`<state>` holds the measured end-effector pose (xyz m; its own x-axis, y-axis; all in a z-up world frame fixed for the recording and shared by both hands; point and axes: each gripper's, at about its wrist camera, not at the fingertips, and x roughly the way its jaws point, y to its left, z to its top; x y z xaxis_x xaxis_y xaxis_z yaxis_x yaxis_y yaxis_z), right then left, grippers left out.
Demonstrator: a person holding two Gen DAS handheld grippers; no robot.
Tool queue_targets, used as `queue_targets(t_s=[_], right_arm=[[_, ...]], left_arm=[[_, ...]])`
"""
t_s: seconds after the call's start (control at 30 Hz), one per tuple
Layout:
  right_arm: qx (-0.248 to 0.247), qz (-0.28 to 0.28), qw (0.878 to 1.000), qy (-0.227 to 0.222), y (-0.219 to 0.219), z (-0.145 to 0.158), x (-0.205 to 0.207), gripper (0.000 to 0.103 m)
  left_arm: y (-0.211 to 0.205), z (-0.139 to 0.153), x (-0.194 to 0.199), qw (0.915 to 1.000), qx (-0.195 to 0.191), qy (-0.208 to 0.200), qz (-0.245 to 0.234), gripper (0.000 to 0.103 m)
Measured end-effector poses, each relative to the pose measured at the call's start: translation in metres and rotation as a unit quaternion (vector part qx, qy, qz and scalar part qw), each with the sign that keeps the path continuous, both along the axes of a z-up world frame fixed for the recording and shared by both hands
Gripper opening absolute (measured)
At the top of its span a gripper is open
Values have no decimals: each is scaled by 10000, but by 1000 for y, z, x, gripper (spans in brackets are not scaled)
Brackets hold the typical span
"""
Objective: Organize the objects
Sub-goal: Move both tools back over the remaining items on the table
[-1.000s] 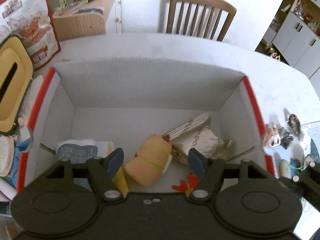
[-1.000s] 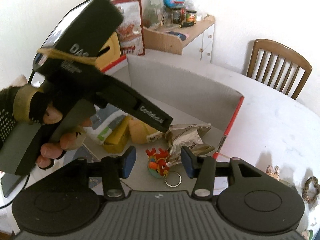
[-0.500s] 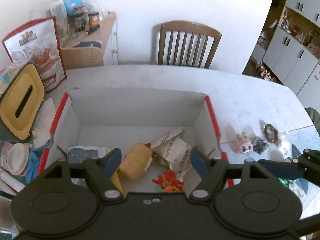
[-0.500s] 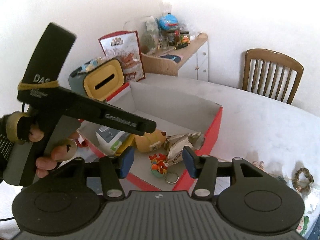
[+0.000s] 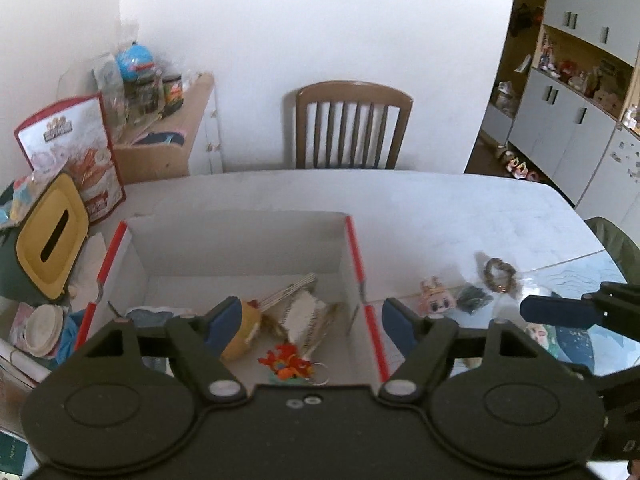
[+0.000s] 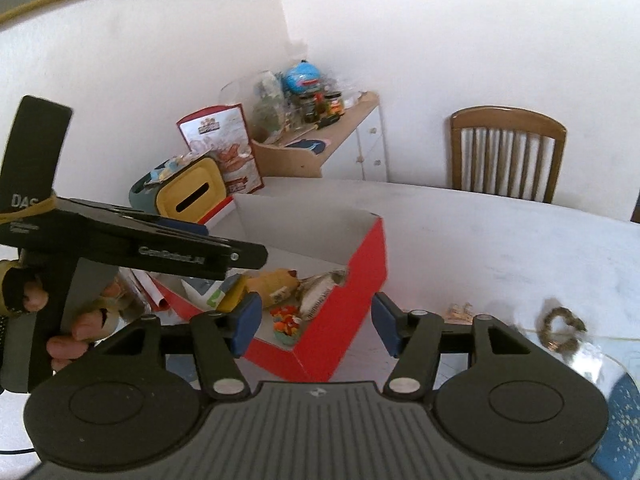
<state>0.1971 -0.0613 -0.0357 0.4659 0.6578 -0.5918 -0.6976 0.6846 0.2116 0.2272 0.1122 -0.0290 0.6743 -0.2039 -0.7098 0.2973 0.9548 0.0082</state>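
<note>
Both the left gripper (image 5: 304,322) and right gripper (image 6: 315,322) hang spread and empty, so reaching for the pink figurine (image 5: 435,301) right of the red box (image 6: 340,320) could knock it away.

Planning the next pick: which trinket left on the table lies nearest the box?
The pink doll, just right of the box. The dark green trinket and brown wreath lie farther right.

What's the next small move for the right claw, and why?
Probably swing the right claw right and down toward the small pink-eared doll figure on the white table. Both claws are open and empty, the red-and-white cardboard box already holds several items, and the figure, with a dark green item and a brown beaded bracelet, lies outside it.
</note>
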Motion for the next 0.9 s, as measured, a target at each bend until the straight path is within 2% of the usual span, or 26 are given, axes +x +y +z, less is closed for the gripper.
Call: queue_targets(t_s=[0.17, 0.43, 0.57, 0.8, 0.9], right_arm=[[123, -241, 9996, -80, -29, 4, -6, 67], [185, -517, 9983, -194, -76, 0, -20, 74], [103, -684, 9972, -266, -104, -6, -27, 77], [-48, -1097, 9937, -210, -145, -20, -29, 78], [-133, -1250, 9919, -193, -159, -28, -28, 79]], left_arm=[[-17, 4, -20, 9999, -17, -139, -95, 81], [-47, 2, -47, 9992, -59, -256, -297, 86], [-62, -4, -56, 9989, -60, -223, -417, 88], [-87, -20, -62, 9980, -87, -105, -612, 91], [-96, -26, -63, 9974, -162, -45, -694, 97]])
